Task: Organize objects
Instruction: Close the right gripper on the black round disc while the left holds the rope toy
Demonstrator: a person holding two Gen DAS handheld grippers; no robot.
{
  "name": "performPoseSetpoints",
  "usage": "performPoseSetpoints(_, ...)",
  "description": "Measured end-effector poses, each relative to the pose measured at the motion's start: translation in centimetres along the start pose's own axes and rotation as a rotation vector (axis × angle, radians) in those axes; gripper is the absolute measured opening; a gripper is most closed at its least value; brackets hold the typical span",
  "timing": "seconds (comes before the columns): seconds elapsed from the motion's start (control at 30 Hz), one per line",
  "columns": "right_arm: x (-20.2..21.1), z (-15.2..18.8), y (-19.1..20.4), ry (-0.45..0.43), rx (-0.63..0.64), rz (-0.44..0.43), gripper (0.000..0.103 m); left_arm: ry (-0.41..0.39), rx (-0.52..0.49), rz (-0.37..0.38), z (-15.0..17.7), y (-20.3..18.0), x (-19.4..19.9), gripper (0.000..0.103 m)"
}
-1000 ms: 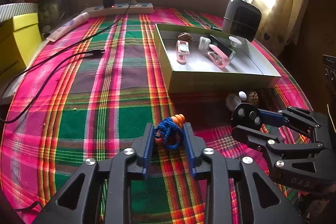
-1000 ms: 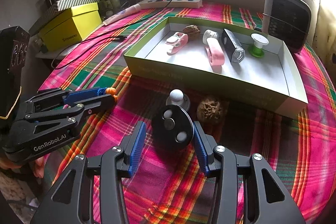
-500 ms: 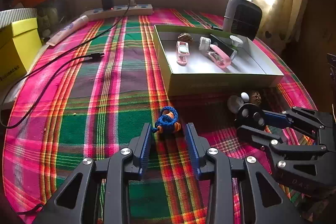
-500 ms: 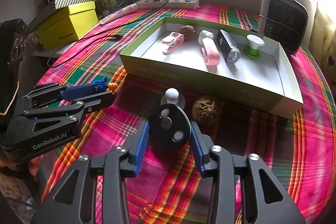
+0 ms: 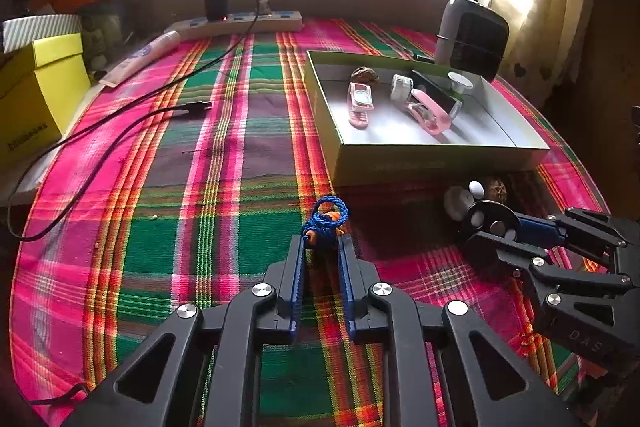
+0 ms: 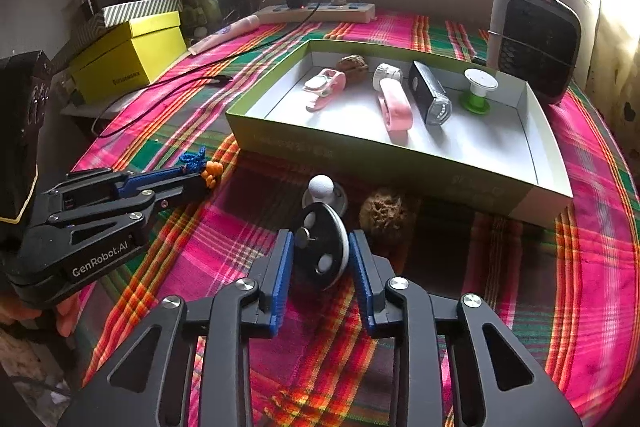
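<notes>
On the plaid worktop (image 5: 224, 163), the left gripper (image 5: 323, 247) is clamped tight on a blue cord (image 5: 326, 217) with orange beads. At its 3 o'clock, the right gripper (image 6: 323, 247) is closing, pads against a black disc (image 6: 322, 247). The tray (image 6: 360, 155) lies at 12 o'clock of both.

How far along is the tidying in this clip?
Partly done. The green box already holds five items, including a pink clip and a green spool. In hand: left tongs are shut on the blue cord bundle; right tongs are closing on the black disc. Left on the cloth: a white knob and a brown nut.
</notes>
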State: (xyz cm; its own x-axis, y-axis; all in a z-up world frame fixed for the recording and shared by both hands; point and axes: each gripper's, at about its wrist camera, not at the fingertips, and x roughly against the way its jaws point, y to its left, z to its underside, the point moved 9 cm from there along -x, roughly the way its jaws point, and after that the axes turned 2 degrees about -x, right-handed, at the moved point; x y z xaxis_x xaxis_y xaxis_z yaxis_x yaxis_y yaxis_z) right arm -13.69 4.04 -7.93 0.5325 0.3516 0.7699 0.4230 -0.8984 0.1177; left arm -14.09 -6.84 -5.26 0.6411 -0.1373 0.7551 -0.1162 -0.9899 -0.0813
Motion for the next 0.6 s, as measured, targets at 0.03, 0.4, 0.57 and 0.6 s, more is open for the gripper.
performPoseSetpoints(0.03,0.0,0.0,0.0,-0.001,-0.001,-0.001,0.03,-0.001,0.0,0.0,0.0,0.0,0.0,0.014)
performPoseSetpoints(0.4,0.3,0.1,0.3,-0.008,-0.001,-0.018,0.028,-0.01,-0.003,-0.001,-0.1,-0.1,0.4,0.014)
performPoseSetpoints(0.57,0.7,0.0,0.3,-0.019,-0.009,-0.03,0.028,-0.02,-0.005,0.0,-0.3,-0.3,0.9,0.014)
performPoseSetpoints(0.6,0.8,-0.1,0.3,-0.023,-0.009,-0.031,0.028,-0.023,-0.006,0.0,-0.4,-0.3,1.1,0.014)
